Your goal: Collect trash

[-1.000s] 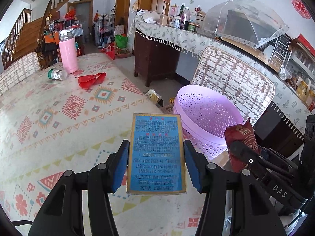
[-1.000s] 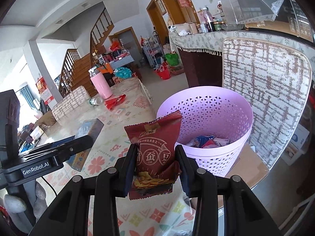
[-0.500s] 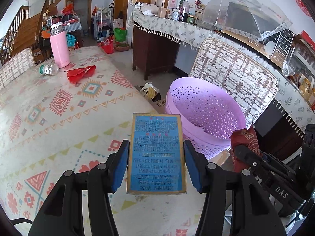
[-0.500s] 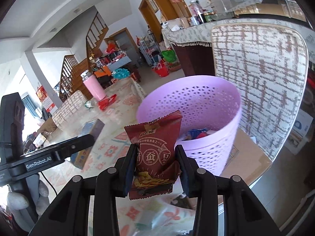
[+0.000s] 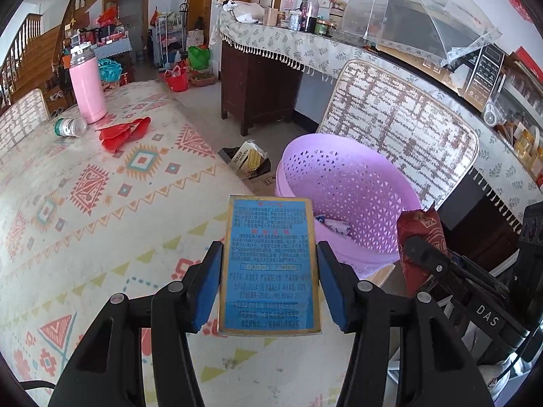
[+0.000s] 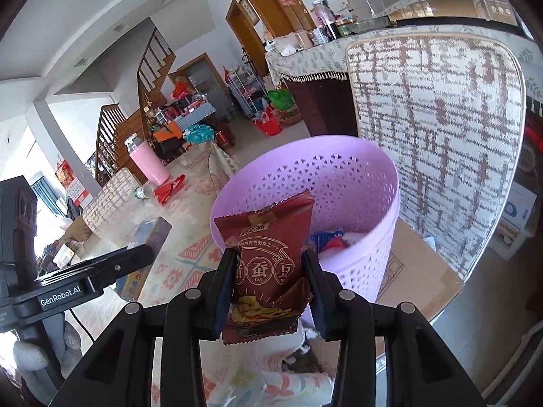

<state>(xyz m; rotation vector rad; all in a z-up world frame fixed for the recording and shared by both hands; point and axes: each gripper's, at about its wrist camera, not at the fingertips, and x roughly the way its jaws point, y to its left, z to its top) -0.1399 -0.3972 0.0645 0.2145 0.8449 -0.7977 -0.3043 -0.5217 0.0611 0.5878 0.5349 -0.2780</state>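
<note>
Two pieces of trash are held at once, and a miss at the lavender basket (image 5: 353, 190) is the main risk. The basket fills the centre right of the left view, standing on a cardboard box (image 6: 417, 271) beside the table edge, with a few scraps already inside. If either piece is let go too early, it could strike the rim and fall onto the cardboard or the floor.

The blue and gold box (image 5: 269, 266) is pinched across its width by the left gripper (image 5: 268, 283), low in the frame's centre, over the patterned tablecloth (image 5: 85, 203); it appears short of the basket mouth. Being stiff and flat, it could bridge the rim rather than drop.

The red snack packet (image 6: 271, 264) is clamped by the right gripper (image 6: 269, 281) at lower centre of the right view, in front of the basket's near wall. Being light and crumpled, it might cling to a pad on release.

A red wrapper (image 5: 124, 132) and a small bottle (image 5: 69, 126) lie uncollected at upper left.
</note>
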